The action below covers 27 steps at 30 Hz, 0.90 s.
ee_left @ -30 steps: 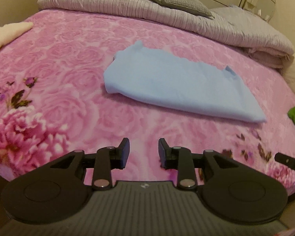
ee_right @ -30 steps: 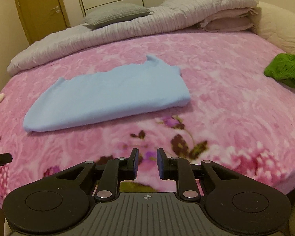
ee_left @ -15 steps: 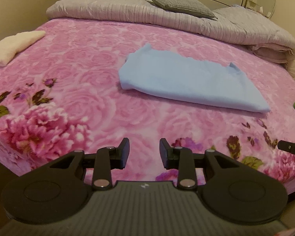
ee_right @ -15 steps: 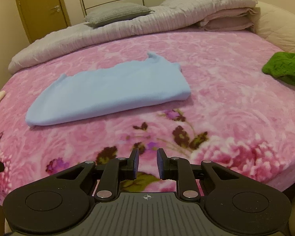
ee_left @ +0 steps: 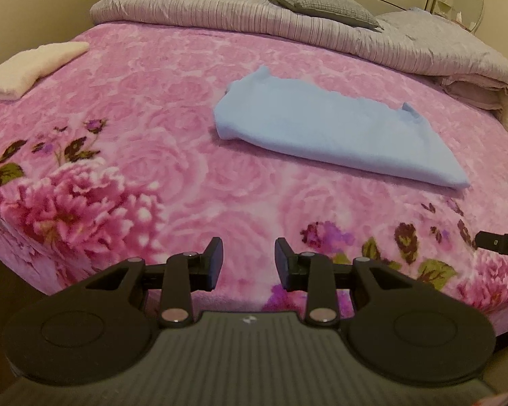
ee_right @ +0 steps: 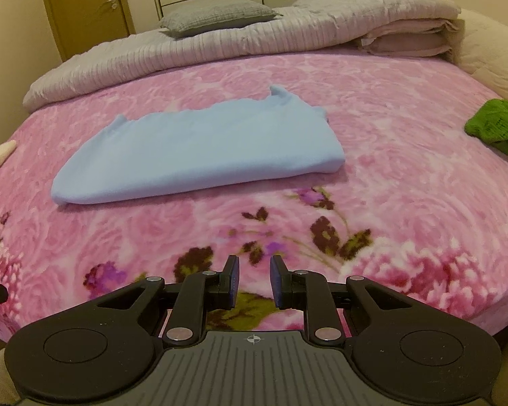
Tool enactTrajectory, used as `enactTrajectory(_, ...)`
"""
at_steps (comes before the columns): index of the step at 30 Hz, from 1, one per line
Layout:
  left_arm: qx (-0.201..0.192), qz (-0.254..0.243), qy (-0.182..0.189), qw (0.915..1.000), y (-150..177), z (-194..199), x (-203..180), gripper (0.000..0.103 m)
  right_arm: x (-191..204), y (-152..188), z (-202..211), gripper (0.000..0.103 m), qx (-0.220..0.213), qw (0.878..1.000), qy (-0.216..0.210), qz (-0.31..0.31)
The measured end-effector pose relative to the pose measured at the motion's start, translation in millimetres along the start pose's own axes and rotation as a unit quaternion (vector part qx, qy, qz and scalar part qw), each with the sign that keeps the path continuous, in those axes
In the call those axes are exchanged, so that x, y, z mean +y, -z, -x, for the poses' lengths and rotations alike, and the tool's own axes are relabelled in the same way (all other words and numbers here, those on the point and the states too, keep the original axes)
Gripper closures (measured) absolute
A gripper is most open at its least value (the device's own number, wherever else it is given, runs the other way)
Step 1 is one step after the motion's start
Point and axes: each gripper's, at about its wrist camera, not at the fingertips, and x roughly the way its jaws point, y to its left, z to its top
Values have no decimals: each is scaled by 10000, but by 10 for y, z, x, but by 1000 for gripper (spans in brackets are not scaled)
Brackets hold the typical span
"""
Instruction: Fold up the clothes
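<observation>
**Folded blue garment on bed**

Light-blue garment (ee_left: 335, 135), folded to a long flat wedge, smooth, mid-bed on pink floral blanket (ee_left: 172, 108). Partial letters "DA" on black part at right edge, otherwise unreadable. Left tongs (ee_left: 249, 264) and right tongs (ee_right: 254, 284) both released, empty, well short of garment.

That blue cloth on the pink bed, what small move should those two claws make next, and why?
Probably both reach forward to its two ends. The blue cloth lies long and flat on the pink blanket, seemingly folded only lengthwise. The left gripper and right gripper hang open and empty near the bed's edge, short of the cloth, so neither can lift an end yet.
</observation>
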Motion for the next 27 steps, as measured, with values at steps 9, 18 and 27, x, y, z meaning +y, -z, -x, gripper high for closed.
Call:
enactTrajectory(9,42,-134,127,9998,-83,-155,-80,74,30,-126,-157,82,88,10000,16,44)
enactTrajectory(18,156,-265,174,9994,-216,-366,-88,74,-14,-230,-331,82,151,9998,89,-59)
enactTrajectory(27,431,-196,219,9986,-273,-760,-42,73,-533,-107,-760,82,651,9833,-849,-1474)
